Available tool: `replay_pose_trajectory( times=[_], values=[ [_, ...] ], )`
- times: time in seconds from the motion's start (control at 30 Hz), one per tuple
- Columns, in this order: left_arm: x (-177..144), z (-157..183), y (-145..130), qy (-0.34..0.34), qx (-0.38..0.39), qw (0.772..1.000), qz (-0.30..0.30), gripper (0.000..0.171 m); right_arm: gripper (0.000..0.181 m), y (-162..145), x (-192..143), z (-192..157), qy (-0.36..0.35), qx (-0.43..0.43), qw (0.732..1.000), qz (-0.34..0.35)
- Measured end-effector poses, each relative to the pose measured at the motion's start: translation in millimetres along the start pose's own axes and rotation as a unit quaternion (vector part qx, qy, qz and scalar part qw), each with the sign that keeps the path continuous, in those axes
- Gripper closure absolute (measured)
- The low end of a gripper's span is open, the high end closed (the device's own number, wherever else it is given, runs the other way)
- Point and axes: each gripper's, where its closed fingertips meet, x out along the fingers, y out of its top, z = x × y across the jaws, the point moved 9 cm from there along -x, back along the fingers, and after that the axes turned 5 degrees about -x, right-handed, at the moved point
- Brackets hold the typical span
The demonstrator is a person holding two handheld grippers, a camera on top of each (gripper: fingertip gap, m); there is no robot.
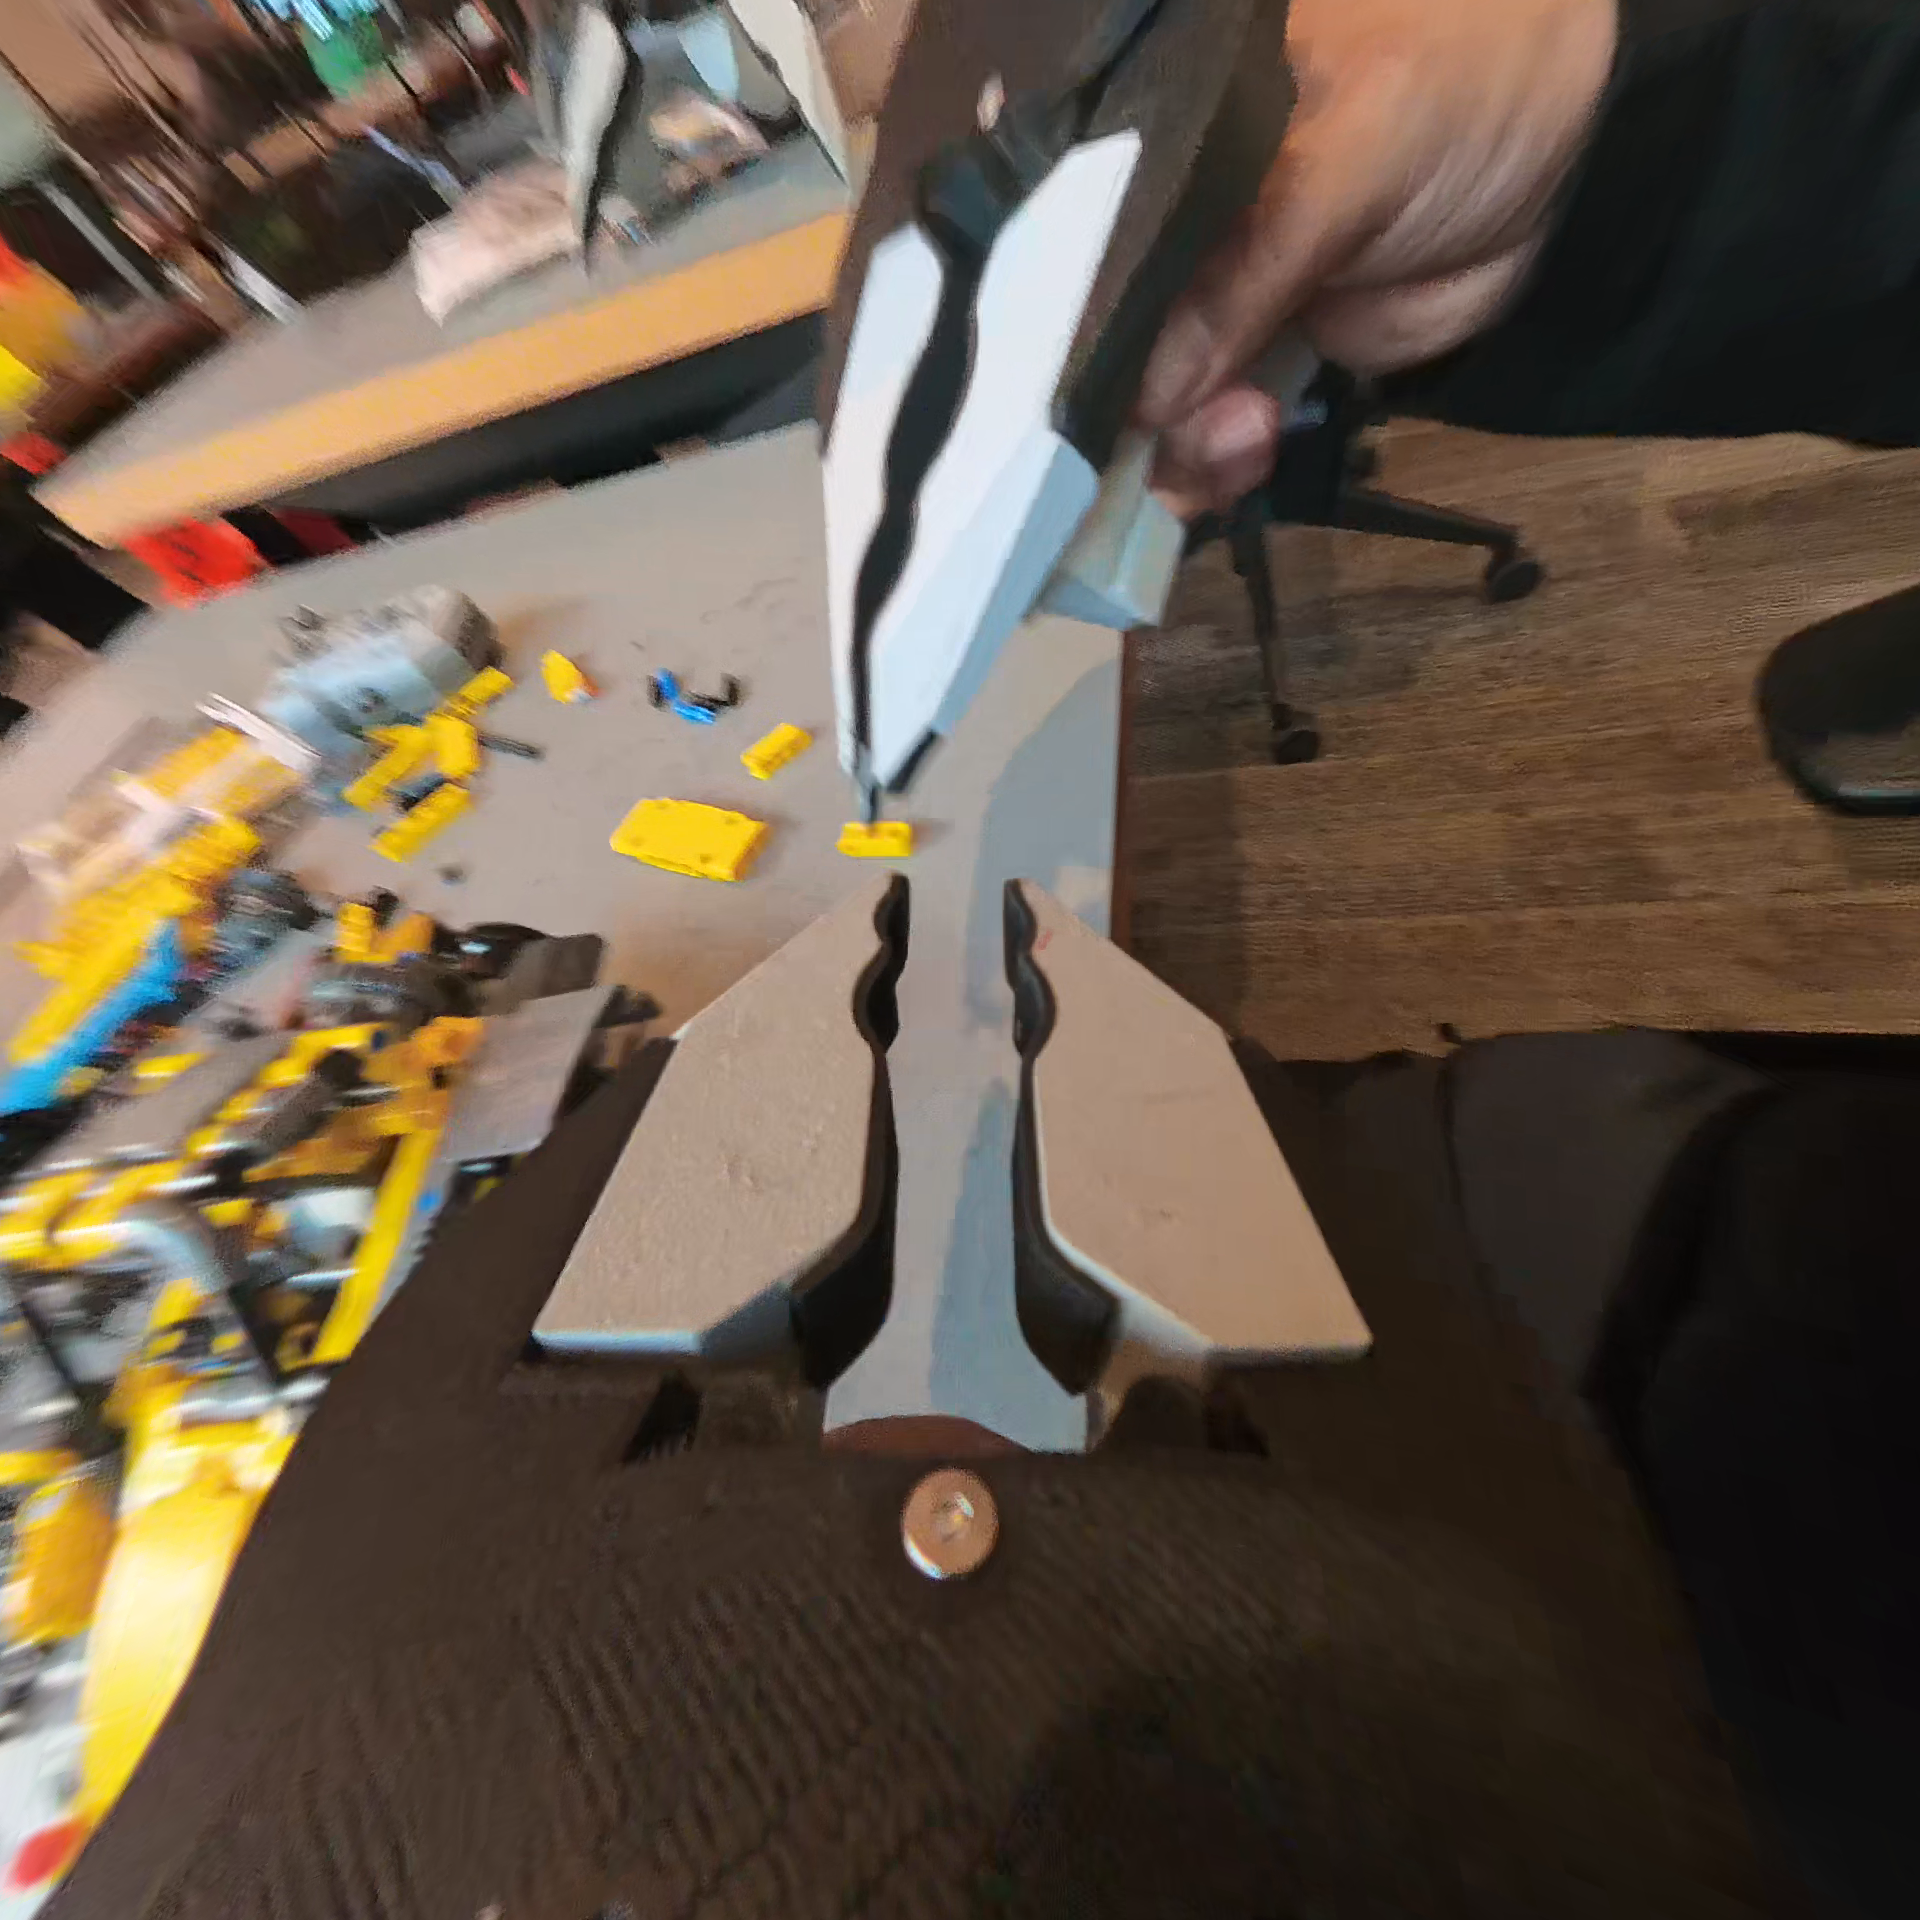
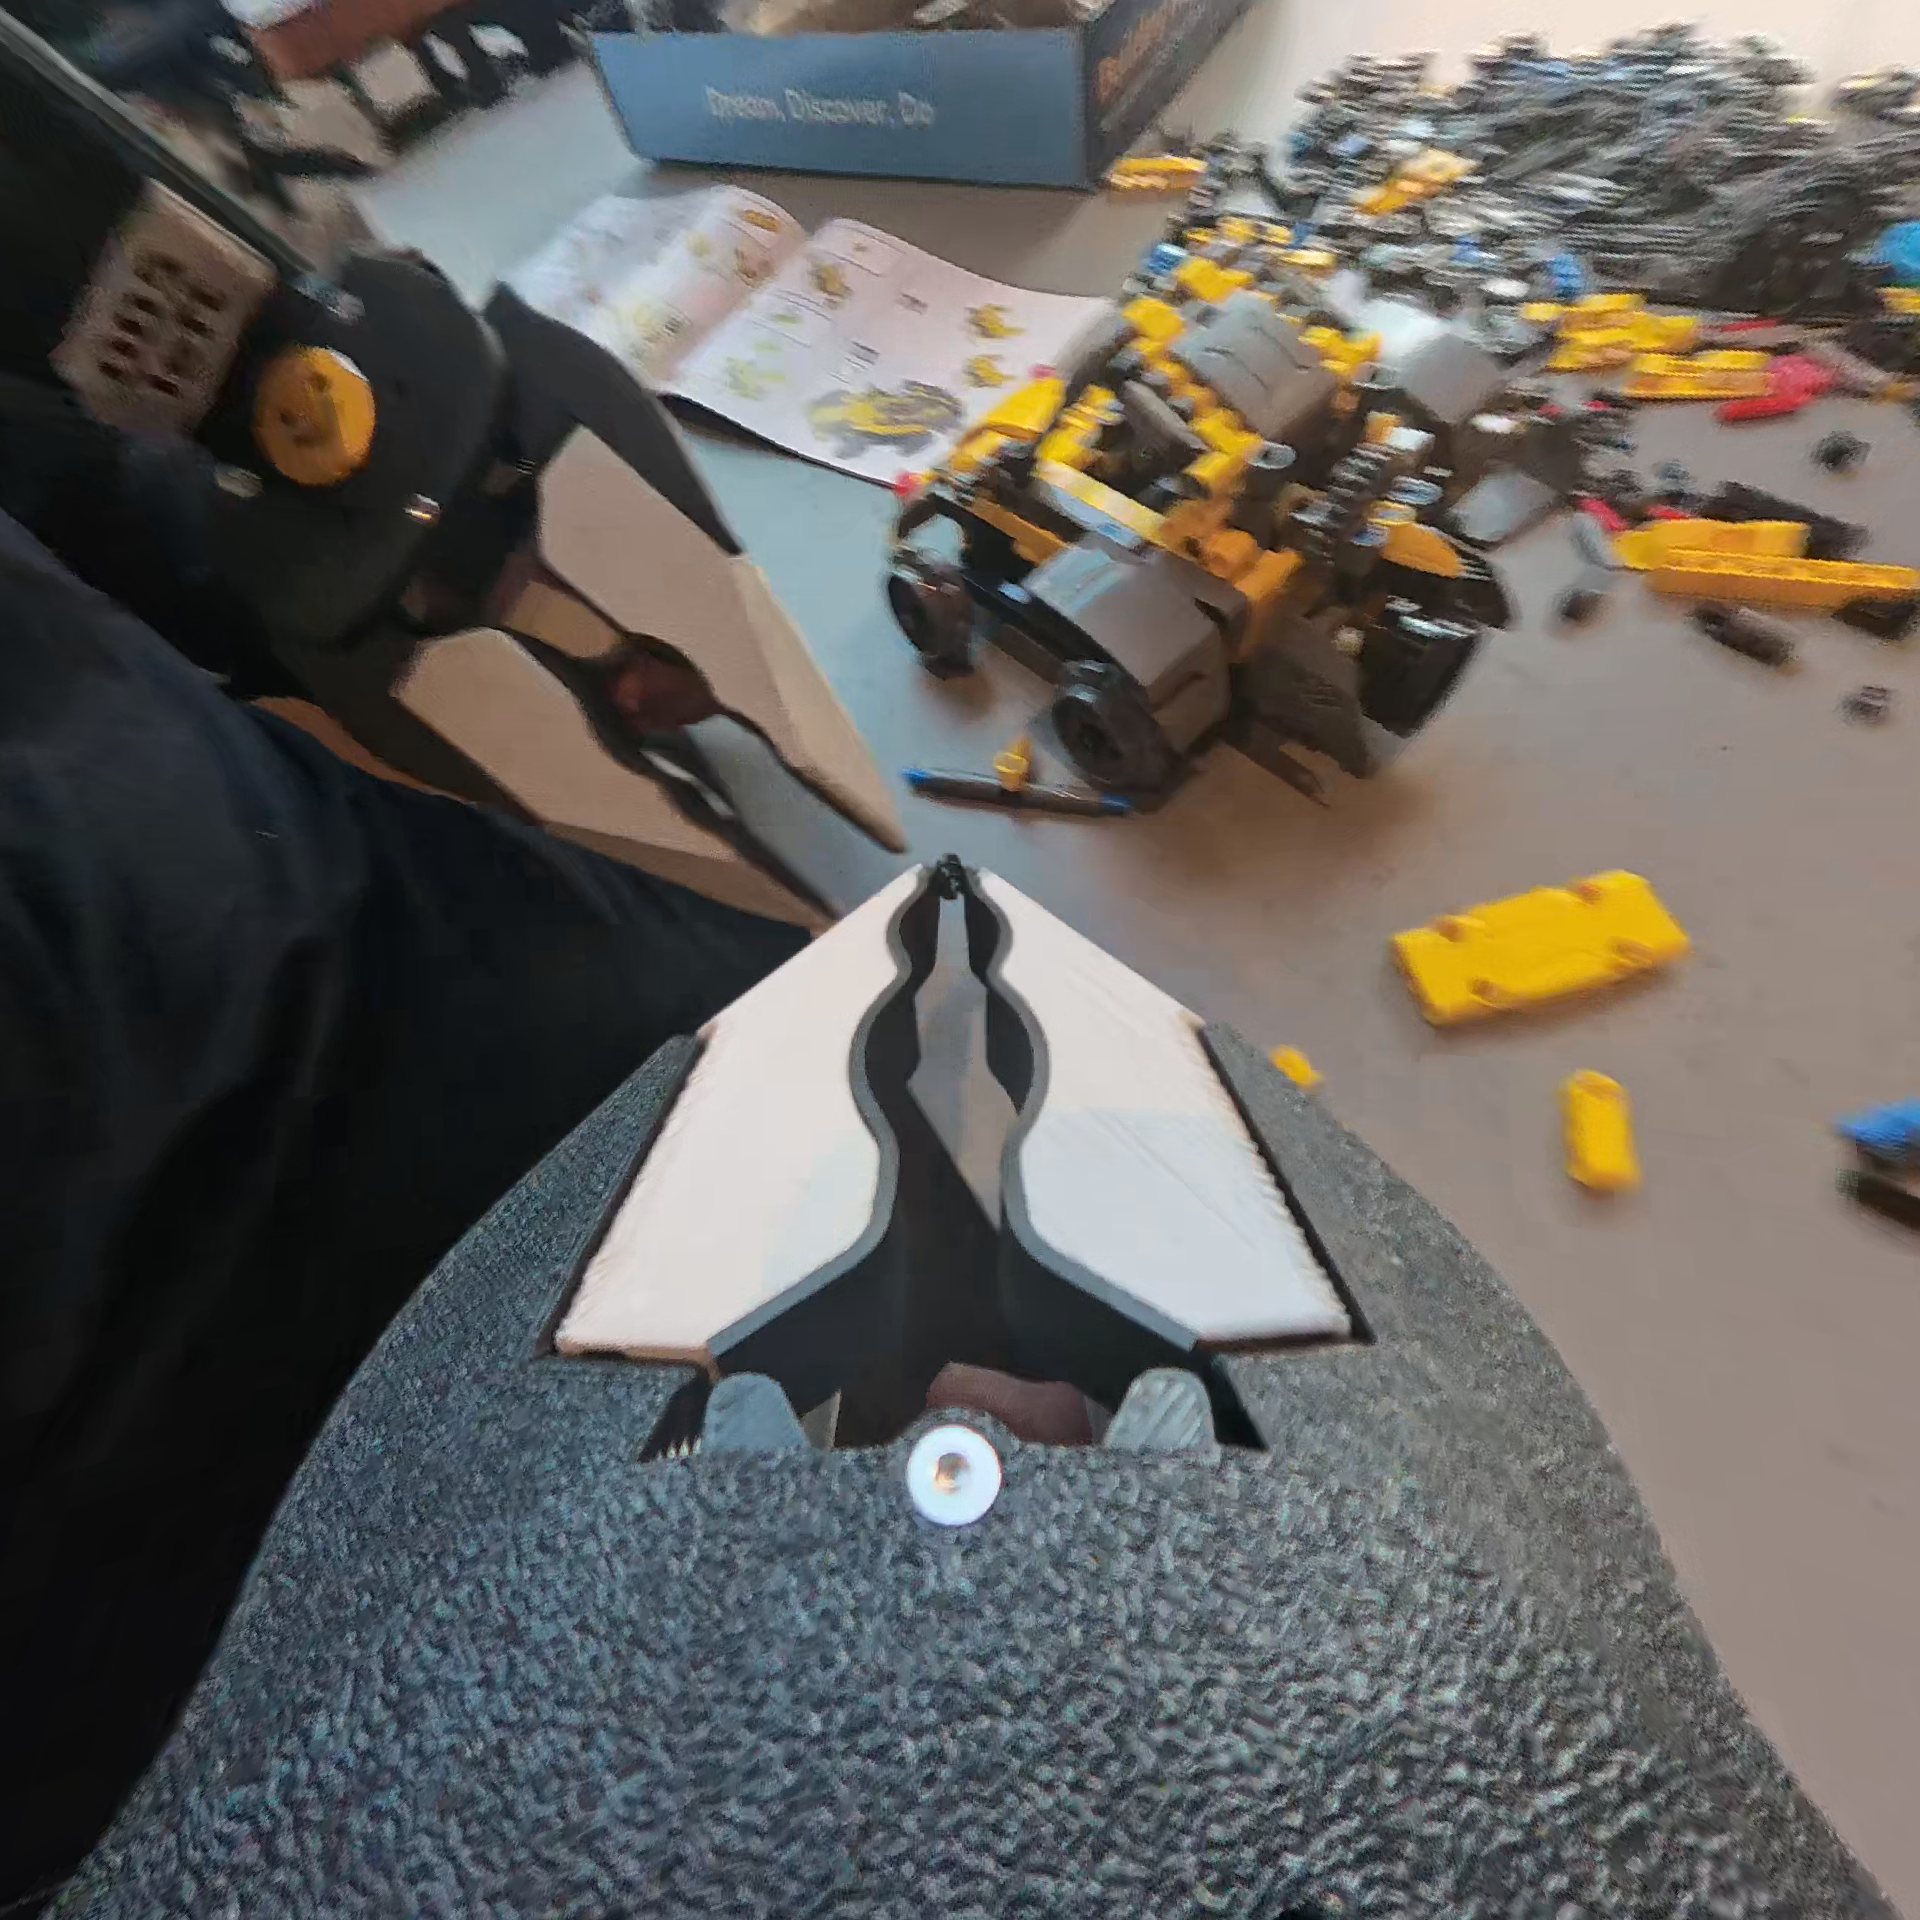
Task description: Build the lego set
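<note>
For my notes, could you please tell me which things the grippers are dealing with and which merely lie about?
In hand: right gripper, shut on a small black pin; small yellow piece just below it; left gripper, open, close by.
Lying about: yellow panel, model vehicle, booklet, blue box, loose parts.

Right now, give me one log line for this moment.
left claw: open, empty | right claw: shut on small black piece, above small yellow brick | yellow plate beside | grey table
</note>
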Motion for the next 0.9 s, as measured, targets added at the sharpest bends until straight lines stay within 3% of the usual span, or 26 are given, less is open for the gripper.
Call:
replay_pose_trajectory(
  times=[0.17, 0.33, 0.43, 0.7, 0.9],
  values=[
    [39.9, -6.9, -6.9, -0.026, -0.082, 0.992, -0.090, 0.140, 0.177, -22.6, -30.1, 46.2, -0.135, 0.005, 0.985, -0.106],
    [67.3, -15.4, -3.9, -0.052, -0.163, 0.977, -0.129, 0.131, 0.177, -38.1, -20.5, 50.0, -0.132, 0.008, 0.980, -0.146],
    [71.7, -16.5, -4.3, -0.049, -0.166, 0.975, -0.139, 0.131, 0.177, -42.1, -10.2, 51.0, -0.131, -0.005, 0.979, -0.157],
    [41.8, 2.5, -4.3, -0.051, -0.123, 0.986, -0.103, 0.134, 0.177, -42.4, -16.4, 49.7, -0.124, -0.004, 0.986, -0.108],
    [6.9, 16.9, -11.5, -0.066, -0.092, 0.991, -0.065, 0.135, 0.177, -43.1, -17.8, 52.5, -0.134, 0.002, 0.985, -0.108]
  ],
)
